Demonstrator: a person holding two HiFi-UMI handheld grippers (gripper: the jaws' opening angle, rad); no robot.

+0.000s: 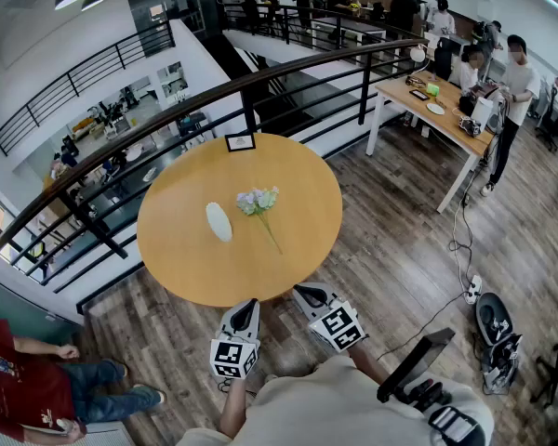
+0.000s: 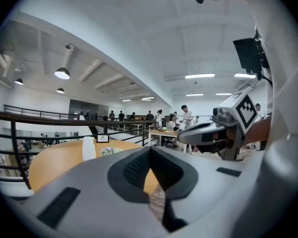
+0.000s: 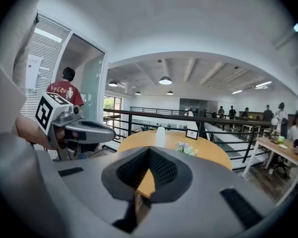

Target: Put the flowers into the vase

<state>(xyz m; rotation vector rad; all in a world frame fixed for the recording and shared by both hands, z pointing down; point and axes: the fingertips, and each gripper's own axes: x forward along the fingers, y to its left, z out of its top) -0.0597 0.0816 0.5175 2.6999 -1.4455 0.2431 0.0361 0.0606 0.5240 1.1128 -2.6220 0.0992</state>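
Observation:
A white vase point(image 1: 219, 221) stands on the round wooden table point(image 1: 186, 258), left of centre. Just to its right a small bunch of pale flowers point(image 1: 259, 201) lies flat, its thin stem pointing toward the near edge. Both grippers hover off the table's near edge, apart from both objects. My left gripper point(image 1: 245, 308) is shut and holds nothing; my right gripper point(image 1: 307, 295) beside it is also shut and empty. The left gripper view looks over its closed jaws point(image 2: 150, 156) to the vase point(image 2: 89, 148) and flowers point(image 2: 111, 151). The right gripper view shows the vase point(image 3: 160, 137) and flowers point(image 3: 186, 148) beyond.
A small framed sign point(image 1: 240, 141) stands at the table's far edge, with a black railing point(image 1: 260, 77) right behind it. A long desk point(image 1: 437, 110) with several people stands at the right. A person in red point(image 1: 19, 379) sits at the lower left. Cables and a bag point(image 1: 493, 328) lie on the floor.

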